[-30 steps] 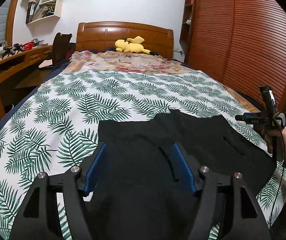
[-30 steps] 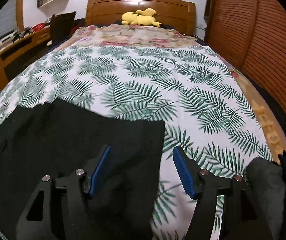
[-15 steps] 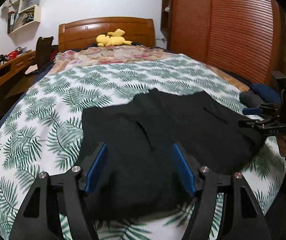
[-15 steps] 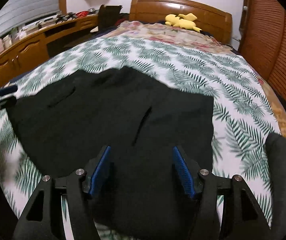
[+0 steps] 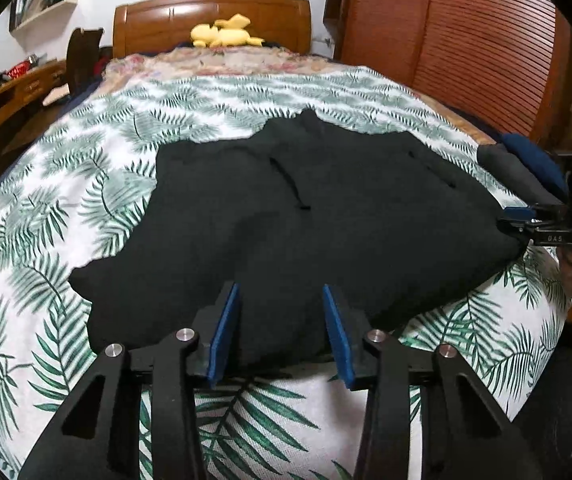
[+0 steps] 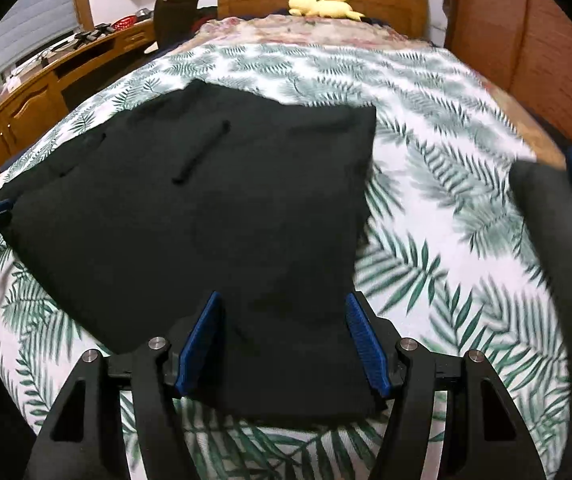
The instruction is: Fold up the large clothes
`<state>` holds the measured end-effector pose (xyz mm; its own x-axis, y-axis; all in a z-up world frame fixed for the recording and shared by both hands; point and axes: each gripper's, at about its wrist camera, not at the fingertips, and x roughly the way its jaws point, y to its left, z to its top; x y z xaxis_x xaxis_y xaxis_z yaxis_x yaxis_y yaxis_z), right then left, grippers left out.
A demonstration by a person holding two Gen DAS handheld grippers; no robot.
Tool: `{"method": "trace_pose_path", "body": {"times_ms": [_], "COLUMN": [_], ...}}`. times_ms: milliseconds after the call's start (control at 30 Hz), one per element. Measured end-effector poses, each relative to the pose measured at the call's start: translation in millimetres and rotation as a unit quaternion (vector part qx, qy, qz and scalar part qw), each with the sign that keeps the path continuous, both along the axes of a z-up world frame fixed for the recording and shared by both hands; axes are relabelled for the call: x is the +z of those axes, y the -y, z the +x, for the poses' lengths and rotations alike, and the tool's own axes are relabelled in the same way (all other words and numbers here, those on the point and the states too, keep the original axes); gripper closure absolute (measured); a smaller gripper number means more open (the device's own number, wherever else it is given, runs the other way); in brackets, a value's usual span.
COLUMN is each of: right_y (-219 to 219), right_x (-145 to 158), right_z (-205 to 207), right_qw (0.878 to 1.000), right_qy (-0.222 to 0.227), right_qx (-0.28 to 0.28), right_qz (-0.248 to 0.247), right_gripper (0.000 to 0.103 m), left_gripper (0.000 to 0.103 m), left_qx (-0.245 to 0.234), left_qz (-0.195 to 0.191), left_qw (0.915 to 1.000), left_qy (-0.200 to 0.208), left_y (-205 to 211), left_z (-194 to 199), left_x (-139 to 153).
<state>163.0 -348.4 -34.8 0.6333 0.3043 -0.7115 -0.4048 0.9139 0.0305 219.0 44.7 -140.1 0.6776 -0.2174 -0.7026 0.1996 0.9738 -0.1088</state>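
Item 1: my left gripper (image 5: 282, 332), nearest, blue pads spread wide, near hem of the black garment (image 5: 298, 216) lying between them, not pinched.

Item 2: my right gripper (image 6: 282, 344), pads likewise wide apart, garment's other near edge between them, ungripped.

Item 3: black garment, spread flat across the near half of the palm-leaf bedspread (image 5: 86, 184), drawstring (image 6: 202, 152) lying on top.

Item 4: grey and navy folded clothes (image 6: 558, 216), right edge of the bed, just beside the garment.

Item 5: floral blanket (image 6: 306, 28), farther up.

Item 6: yellow plush toy (image 5: 226, 34), against the wooden headboard (image 5: 206, 14), farthest.
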Motion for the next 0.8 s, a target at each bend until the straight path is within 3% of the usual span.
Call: {"method": "trace_pose_path", "body": {"times_ms": [133,400,633,800], "right_y": [6.5,11.2,20.2,7.0], "right_x": [-2.9,13.6,0.6,-2.5], "right_z": [0.8,-19.6,-12.2,-7.5], "right_qw": [0.999,0.998,0.994,0.994], "right_qy": [-0.016,0.012,-0.05,-0.056], "right_qx": [-0.008,-0.054,-0.067,-0.059], "right_qz": [0.027,0.009,0.071,0.068], "right_gripper": [0.037,0.034,0.033,0.033], "left_gripper": [0.059,0.059,0.059,0.059], "left_qx": [-0.001,-0.005,-0.009,-0.014], "left_qz": [0.008,0.01,0.005,0.002], "left_qw": [0.9999,0.9999,0.9999,0.9999], "left_qy": [-0.008,-0.011,-0.008,-0.003], "left_y": [2.1,0.6,-2.1,-3.9], "left_z": [-1.7,-4.9,-7.4,-13.1], "left_x": [-7.3,-7.6,-7.6,-6.8]}}
